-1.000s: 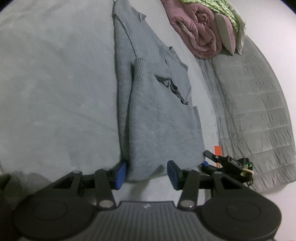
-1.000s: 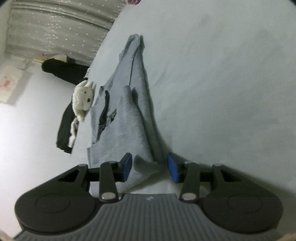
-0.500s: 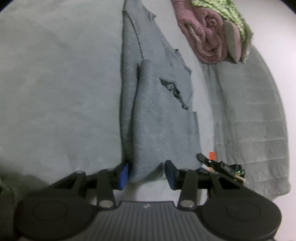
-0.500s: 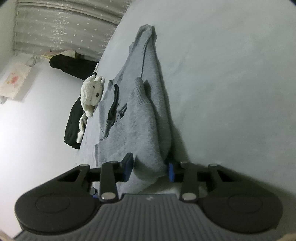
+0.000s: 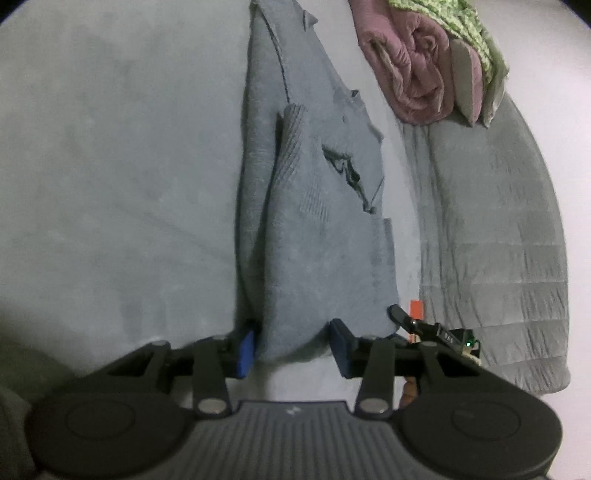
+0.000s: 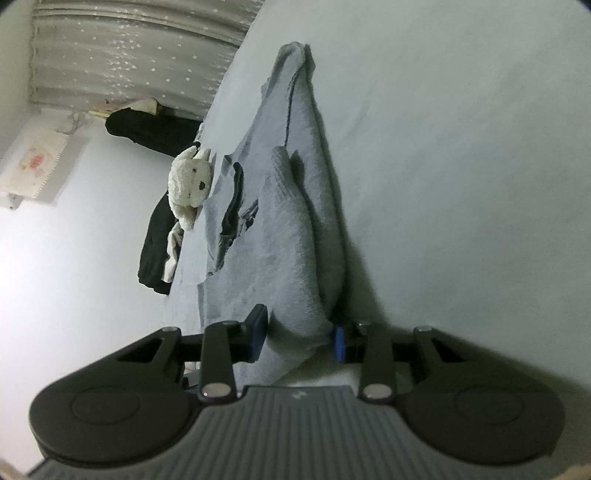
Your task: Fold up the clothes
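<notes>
- The grey knitted sweater (image 5: 317, 236) is lying lengthwise on the pale bed (image 5: 110, 184), one sleeve folded over its ribbed body.
- The left hand-held gripper (image 5: 291, 343) is pinching the near hem edge.
- The right hand-held gripper (image 6: 299, 336) is clamping the bunched neighbouring corner, likely readying the next fold.
- A pink rolled quilt (image 5: 410, 74) is resting beyond.

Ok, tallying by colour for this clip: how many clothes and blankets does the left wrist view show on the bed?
Grey: 2, the grey sweater and the quilted grey blanket
Pink: 1, the rolled pink quilt
Green: 1, the green patterned blanket
Total: 4
</notes>
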A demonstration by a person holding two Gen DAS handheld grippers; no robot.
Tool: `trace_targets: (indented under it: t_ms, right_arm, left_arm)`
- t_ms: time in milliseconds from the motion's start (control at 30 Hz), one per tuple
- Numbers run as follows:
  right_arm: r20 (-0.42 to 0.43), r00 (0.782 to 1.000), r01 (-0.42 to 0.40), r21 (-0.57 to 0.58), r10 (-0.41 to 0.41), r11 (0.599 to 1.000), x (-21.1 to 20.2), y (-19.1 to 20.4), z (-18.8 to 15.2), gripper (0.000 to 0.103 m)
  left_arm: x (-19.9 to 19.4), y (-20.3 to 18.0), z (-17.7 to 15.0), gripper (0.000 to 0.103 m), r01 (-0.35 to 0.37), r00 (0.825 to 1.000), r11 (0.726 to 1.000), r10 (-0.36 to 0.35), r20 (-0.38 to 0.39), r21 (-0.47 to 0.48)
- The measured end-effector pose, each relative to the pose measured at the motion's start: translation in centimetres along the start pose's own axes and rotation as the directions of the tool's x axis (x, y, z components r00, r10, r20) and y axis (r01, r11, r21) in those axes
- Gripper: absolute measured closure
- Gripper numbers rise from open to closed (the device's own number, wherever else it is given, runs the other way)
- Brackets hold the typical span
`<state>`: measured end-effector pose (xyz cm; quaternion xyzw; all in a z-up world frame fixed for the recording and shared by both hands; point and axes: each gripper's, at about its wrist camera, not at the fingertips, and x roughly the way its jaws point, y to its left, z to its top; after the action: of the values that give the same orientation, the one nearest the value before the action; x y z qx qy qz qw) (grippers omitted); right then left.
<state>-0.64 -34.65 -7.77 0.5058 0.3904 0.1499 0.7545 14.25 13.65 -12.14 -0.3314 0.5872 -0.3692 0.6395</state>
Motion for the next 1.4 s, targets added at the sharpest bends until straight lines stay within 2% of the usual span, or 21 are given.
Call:
trace_targets:
  t_ms: [100, 133, 267, 367, 633, 933, 1233, 1400]
  right_arm:
    - [0.020, 0.998, -0.066, 0.052, 0.065, 0.996, 0.3, -0.8, -0.1, 0.076]
    - [0.033, 0.996, -0.081, 0.073, 0.078, 0.994, 0.4, -0.8, -0.1, 0.078]
    - [0.079, 0.992, -0.107, 0.094, 0.100, 0.990, -0.3, -0.5, -0.5, 0.082]
    - [0.112, 0.987, -0.120, 0.070, 0.112, 0.990, -1.3, 0.4, -0.8, 0.084]
    - [0.161, 0.977, -0.142, 0.016, 0.138, 0.990, -3.2, 2.5, -1.9, 0.085]
    - [0.174, 0.975, -0.144, 0.006, 0.141, 0.990, -4.4, 4.1, -3.7, 0.085]
    - [0.153, 0.982, -0.116, 0.025, 0.111, 0.993, -7.1, 4.2, -6.7, 0.085]
    - [0.127, 0.990, -0.069, 0.053, 0.062, 0.996, -6.4, 3.9, -7.1, 0.085]
  left_arm:
    - [0.1, -0.1, -0.5, 0.068, -0.004, 0.999, 1.000, 0.004, 0.037, 0.005]
    - [0.0, -0.1, -0.6, 0.074, -0.009, 0.999, 1.000, 0.009, 0.051, 0.005]
    - [-0.4, -0.6, -1.1, 0.084, -0.038, 0.994, 0.999, 0.035, 0.108, 0.023]
    - [-0.9, -1.6, -1.6, 0.087, -0.052, 0.988, 0.997, 0.043, 0.147, 0.054]
    - [-2.9, -3.5, -3.4, 0.088, -0.036, 0.972, 0.991, 0.006, 0.234, 0.125]
    - [-4.5, -5.6, -6.4, 0.088, -0.035, 0.975, 0.984, -0.005, 0.221, 0.177]
    - [-5.4, -6.0, -10.5, 0.088, -0.034, 0.991, 0.982, 0.010, 0.131, 0.183]
    - [-4.9, -4.9, -11.3, 0.088, -0.062, 0.995, 0.985, 0.048, 0.089, 0.161]
